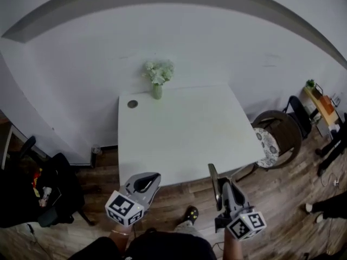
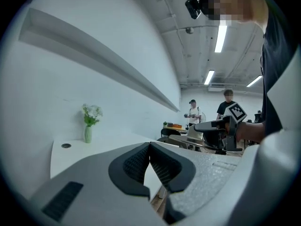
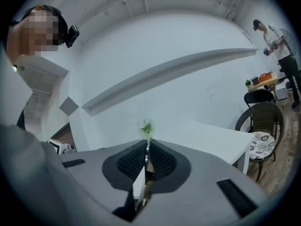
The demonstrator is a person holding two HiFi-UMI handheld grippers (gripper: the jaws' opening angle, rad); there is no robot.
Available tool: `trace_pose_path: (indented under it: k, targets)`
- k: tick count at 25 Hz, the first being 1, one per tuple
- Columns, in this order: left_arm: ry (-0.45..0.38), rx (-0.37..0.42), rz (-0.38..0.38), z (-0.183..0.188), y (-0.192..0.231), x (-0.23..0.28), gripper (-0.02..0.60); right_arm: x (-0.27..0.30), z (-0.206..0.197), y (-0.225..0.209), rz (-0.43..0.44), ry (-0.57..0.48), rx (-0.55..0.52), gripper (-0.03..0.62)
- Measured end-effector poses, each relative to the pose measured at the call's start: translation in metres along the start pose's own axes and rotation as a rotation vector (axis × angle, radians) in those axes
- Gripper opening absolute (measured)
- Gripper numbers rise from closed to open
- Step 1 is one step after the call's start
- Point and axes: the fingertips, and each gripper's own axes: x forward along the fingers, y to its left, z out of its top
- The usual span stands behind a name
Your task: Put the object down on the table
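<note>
One thin flat object point(image 1: 213, 177) clamped edge-up in right gripper point(image 1: 225, 191), short of worktop point(image 1: 184, 129). Left gripper point(image 2: 149, 147) closed, empty. Carry step. Next: advance over worktop, lower, release.

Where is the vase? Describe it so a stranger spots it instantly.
Start at the white square table against the wall. At its far edge stands a small pale-green vase of white flowers, beside a flat grey disc. It is the only upright thing there.
</note>
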Motion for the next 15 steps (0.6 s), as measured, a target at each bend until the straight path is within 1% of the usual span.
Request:
trace_pose_path:
  k: [7,11,15]
  targets:
    - [0.013,-0.007,0.08,0.01,0.013,0.033,-0.002,0.047,0.021,-0.022,0.1,0.034,0.004,0.018]
    - [0.016,-0.006,0.118,0.015,0.015,0.05,-0.002,0.064,0.027,-0.041,0.132,0.06,0.0,0.018]
    - [0.026,-0.016,0.16,0.014,0.017,0.064,-0.002,0.083,0.033,-0.052,0.184,0.074,0.007,0.018]
